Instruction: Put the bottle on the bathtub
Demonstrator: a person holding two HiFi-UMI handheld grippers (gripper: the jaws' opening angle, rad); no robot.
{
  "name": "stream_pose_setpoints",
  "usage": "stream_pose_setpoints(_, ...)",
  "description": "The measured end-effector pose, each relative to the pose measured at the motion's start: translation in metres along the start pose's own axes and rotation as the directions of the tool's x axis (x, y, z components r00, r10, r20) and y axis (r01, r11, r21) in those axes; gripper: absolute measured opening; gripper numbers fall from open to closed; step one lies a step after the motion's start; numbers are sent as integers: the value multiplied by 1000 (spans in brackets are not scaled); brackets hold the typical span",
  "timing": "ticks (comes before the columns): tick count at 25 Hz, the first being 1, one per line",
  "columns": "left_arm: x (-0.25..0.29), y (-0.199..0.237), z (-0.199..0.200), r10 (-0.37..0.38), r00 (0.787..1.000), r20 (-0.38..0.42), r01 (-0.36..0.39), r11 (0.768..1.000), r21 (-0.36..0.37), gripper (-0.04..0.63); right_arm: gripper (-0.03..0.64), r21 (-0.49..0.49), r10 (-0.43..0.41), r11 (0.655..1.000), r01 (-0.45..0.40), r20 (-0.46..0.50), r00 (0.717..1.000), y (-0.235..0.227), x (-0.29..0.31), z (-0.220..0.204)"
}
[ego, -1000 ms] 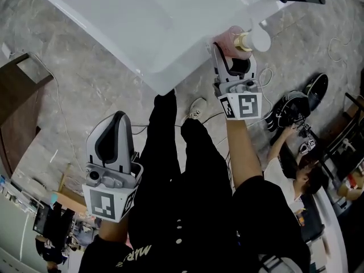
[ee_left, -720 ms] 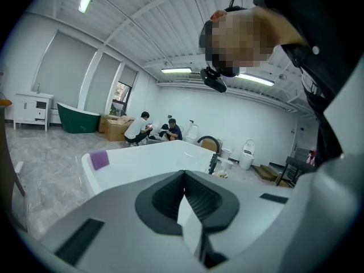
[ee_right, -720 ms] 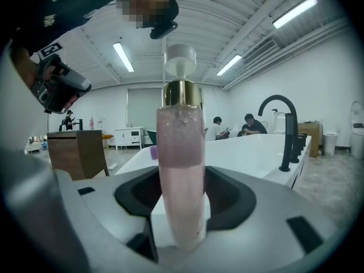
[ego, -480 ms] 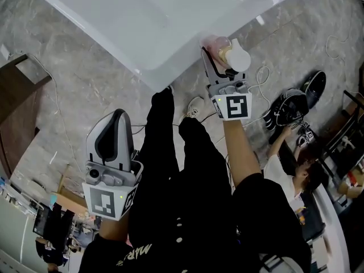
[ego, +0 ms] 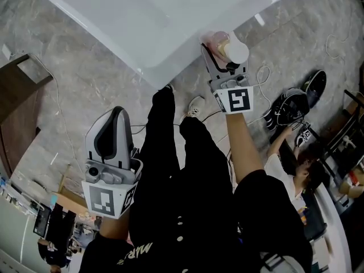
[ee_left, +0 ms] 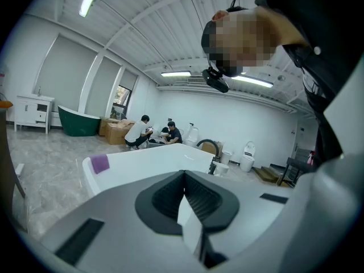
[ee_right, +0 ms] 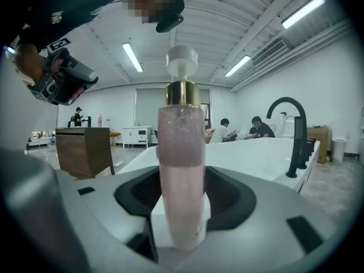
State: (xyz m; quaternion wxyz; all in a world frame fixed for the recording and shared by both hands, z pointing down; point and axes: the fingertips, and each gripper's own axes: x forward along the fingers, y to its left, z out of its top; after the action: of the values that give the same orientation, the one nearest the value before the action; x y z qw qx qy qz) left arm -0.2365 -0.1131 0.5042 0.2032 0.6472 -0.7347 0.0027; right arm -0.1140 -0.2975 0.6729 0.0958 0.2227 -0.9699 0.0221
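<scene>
At the bathtub edge, outstretched right tongs grip bottle.

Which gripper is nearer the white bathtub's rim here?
Right. The right gripper holds the pink pump bottle at the white bathtub rim; the left gripper hangs back over the floor.

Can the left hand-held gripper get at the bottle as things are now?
Probably not: the left hand-held gripper hangs shut at the person's side, well apart from the bottle, and the right hand-held gripper clamps it by the bathtub rim.
</scene>
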Motion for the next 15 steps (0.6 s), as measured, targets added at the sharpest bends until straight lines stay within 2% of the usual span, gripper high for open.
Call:
stream_pose_setpoints(6, -6, 0, 2, 9, 1000, 16, -9, 1000, -7, 11, 227, 20, 10, 1000, -9, -45, 999, 0, 2, -2)
stream_pose_setpoints(9, -14, 2, 6, 21, 999, 41, -21, 1000, -11, 11, 302, 54, 13, 999, -10, -64, 998, 0, 2, -1)
stream_pose_setpoints(13, -18, -3, 17, 27, 997, 74, -27, 1000, -9, 11, 301, 38, 27, 999, -25, -65, 998, -2, -4, 14)
stream_pose_setpoints(15, -16, -6, 27, 28, 997, 66, -29, 999, 18, 11, 301, 28, 35, 999, -33, -67, 997, -2, -9, 24)
